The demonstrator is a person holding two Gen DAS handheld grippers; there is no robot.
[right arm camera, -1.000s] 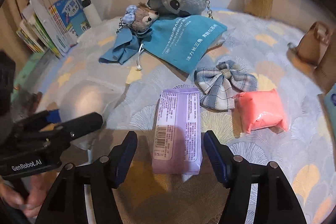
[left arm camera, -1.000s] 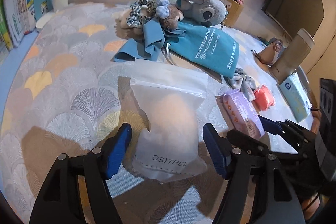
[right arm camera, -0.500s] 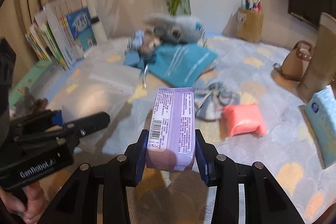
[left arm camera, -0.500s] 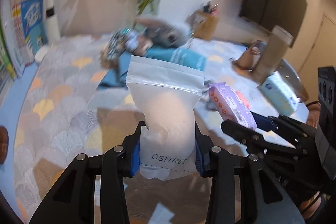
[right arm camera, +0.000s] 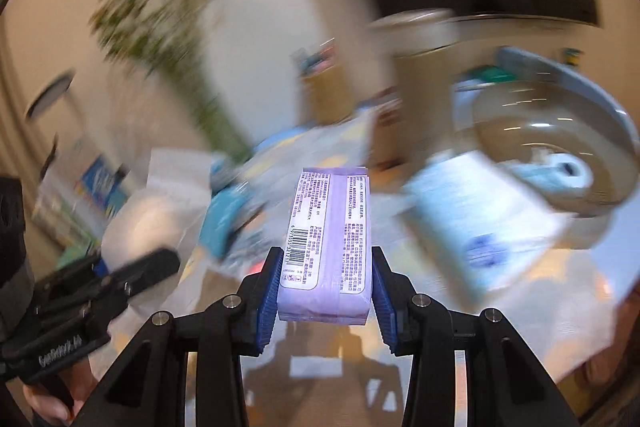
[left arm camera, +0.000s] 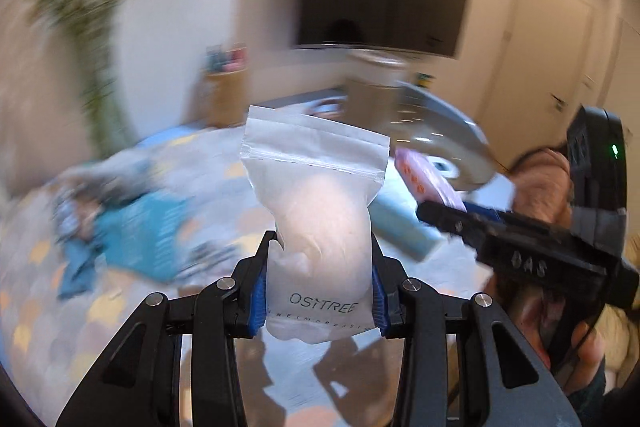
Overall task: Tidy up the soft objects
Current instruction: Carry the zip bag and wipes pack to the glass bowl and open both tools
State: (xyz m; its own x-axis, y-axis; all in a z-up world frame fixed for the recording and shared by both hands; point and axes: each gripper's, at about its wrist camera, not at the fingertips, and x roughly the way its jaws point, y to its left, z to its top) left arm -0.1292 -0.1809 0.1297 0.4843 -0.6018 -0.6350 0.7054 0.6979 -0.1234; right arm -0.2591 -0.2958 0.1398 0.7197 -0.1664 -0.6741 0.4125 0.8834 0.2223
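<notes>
My left gripper is shut on a frosted zip bag with a pale soft filling, held upright above the table. My right gripper is shut on a purple tissue pack, also lifted off the table. In the left wrist view the right gripper shows at the right with the purple pack. In the right wrist view the left gripper shows at the left with the zip bag. Both views are blurred by motion.
A grey basin with items inside stands at the right; it also shows in the left wrist view. A pale blue tissue pack lies before it. A teal drawstring bag and blurred plush toys lie on the patterned tablecloth at left.
Both grippers closed on their items, the left on the zip bag and the right on the purple pack, lifted them off the table and swung to the right toward the grey basin.
</notes>
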